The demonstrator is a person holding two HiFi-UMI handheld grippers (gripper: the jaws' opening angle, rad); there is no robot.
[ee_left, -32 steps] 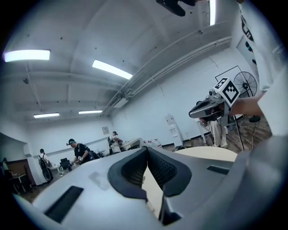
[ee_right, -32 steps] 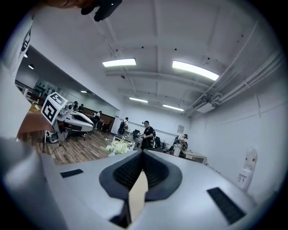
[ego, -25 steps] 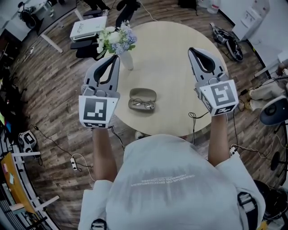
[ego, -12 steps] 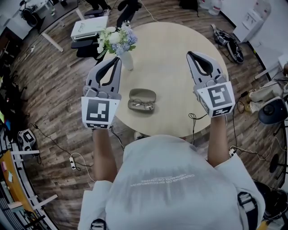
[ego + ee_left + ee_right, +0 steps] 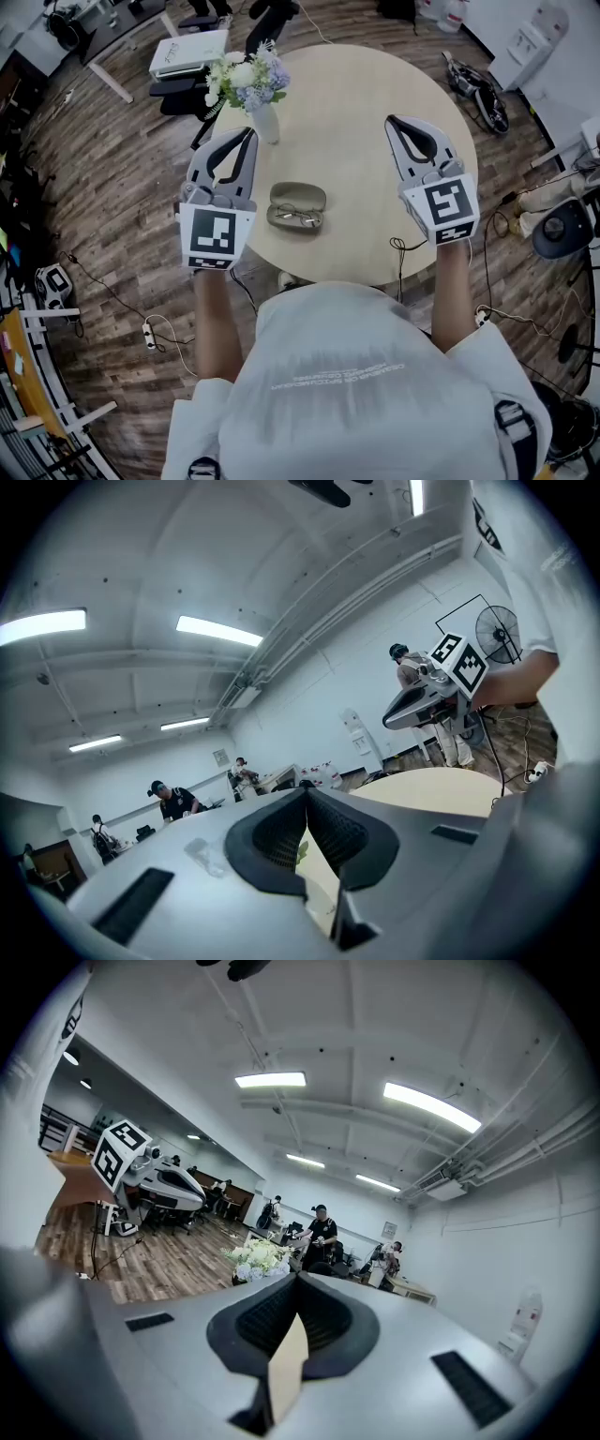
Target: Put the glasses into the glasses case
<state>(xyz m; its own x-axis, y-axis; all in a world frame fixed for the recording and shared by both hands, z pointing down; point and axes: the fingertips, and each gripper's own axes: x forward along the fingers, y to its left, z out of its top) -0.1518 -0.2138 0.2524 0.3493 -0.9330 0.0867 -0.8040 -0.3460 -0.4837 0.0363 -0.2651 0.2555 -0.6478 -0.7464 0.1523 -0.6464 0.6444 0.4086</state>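
Either side of the case (image 5: pixel 297 194), left tongs (image 5: pixel 249 133) and right tongs (image 5: pixel 390 121) hang clenched, empty; glasses (image 5: pixel 294 219) apparently lie inside; closing it seems next.

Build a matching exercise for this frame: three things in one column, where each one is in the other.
1. thin-framed glasses
2. white vase of pale flowers
3. right hand-held gripper

A. held over the round table's right side, jaws shut
B. lying in the open grey clamshell case
C. standing near the table's left edge

Pairs: 1-B, 2-C, 3-A.
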